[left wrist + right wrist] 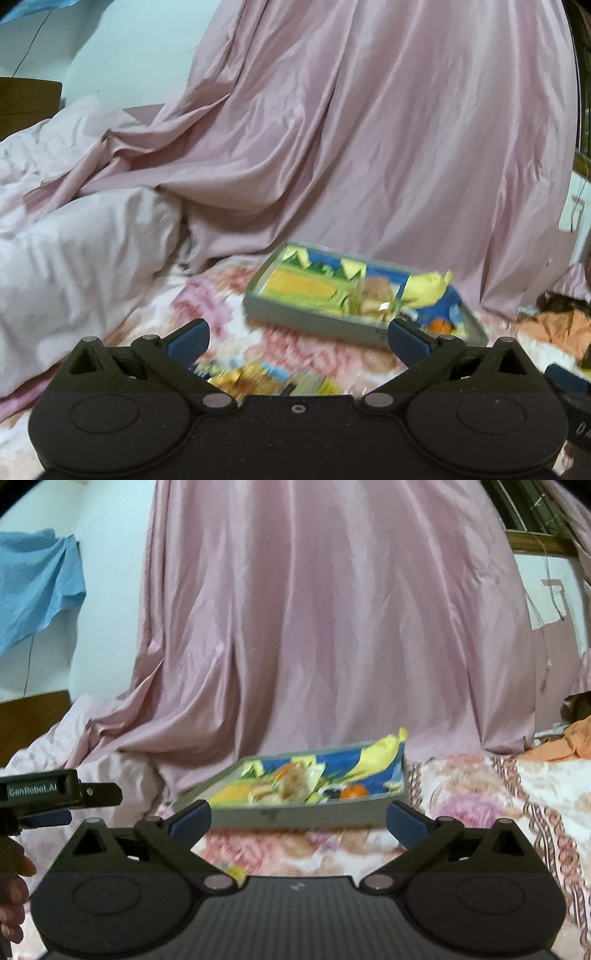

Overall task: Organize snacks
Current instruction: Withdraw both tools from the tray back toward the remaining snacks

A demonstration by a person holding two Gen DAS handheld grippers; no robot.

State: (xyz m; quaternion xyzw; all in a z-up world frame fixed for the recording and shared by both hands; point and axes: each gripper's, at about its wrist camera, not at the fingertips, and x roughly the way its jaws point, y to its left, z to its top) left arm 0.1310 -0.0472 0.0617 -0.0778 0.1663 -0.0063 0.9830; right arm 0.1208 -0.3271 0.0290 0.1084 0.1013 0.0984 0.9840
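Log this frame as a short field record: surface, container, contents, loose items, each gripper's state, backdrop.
surface: floral bedspread
container: shallow grey tray lying on the bedspread, ahead of both grippers
contents: snack packets and a small orange item on a colourful printed liner; image blurred, brands unreadable
loose items: yellow snack wrappers on the bedspread beneath the left gripper
left gripper: open, holding nothing
right gripper: open, holding nothing
backdrop: pink curtain draped behind the tray
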